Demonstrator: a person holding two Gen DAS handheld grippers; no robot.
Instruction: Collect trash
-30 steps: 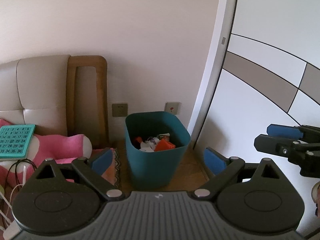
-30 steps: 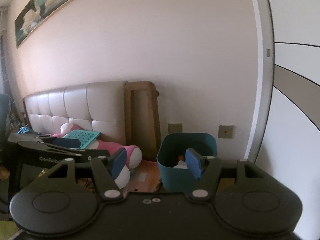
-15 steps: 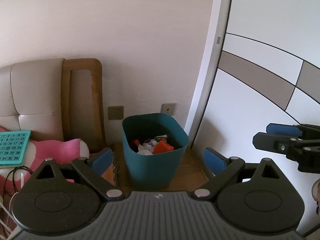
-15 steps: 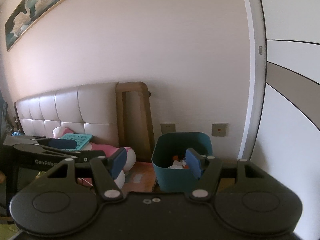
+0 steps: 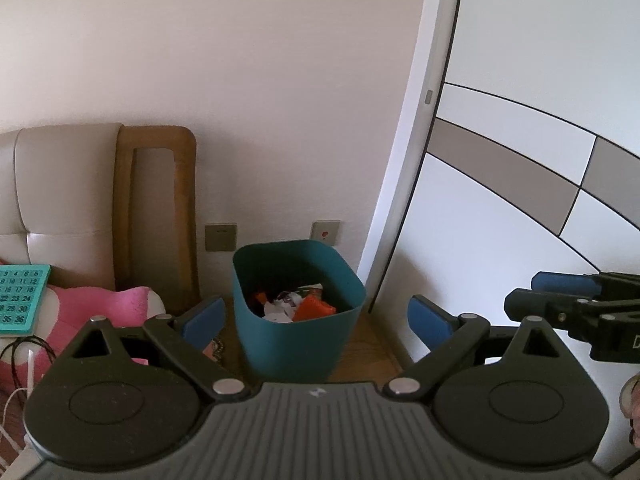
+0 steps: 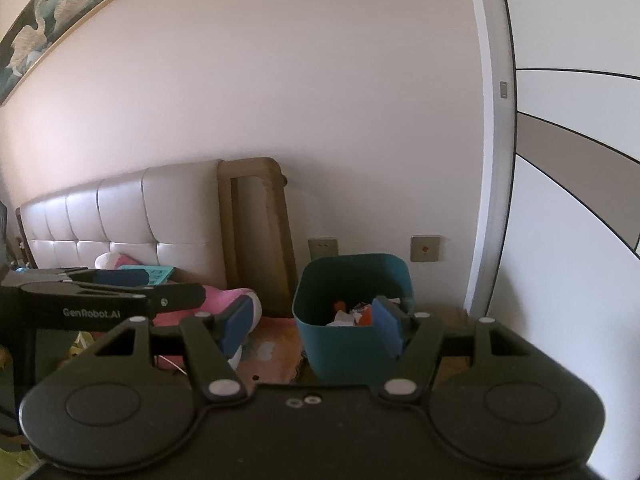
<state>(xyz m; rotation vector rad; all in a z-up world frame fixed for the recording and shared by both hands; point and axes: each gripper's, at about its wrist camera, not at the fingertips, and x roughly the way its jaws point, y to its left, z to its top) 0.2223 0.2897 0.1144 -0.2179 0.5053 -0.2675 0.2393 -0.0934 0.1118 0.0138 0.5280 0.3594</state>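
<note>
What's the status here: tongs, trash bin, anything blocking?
Left tongs open, empty. Right tongs open, empty. Teal bin upright on the floor, trash inside. Nothing between tongs and bin.

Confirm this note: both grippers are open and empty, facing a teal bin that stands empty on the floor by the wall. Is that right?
One detail is wrong: the teal bin is not empty. The left wrist view shows crumpled white paper and orange wrappers inside it. The rest holds: the left gripper and right gripper are both open with nothing between their fingers, facing the bin on the floor by the wall.
</note>
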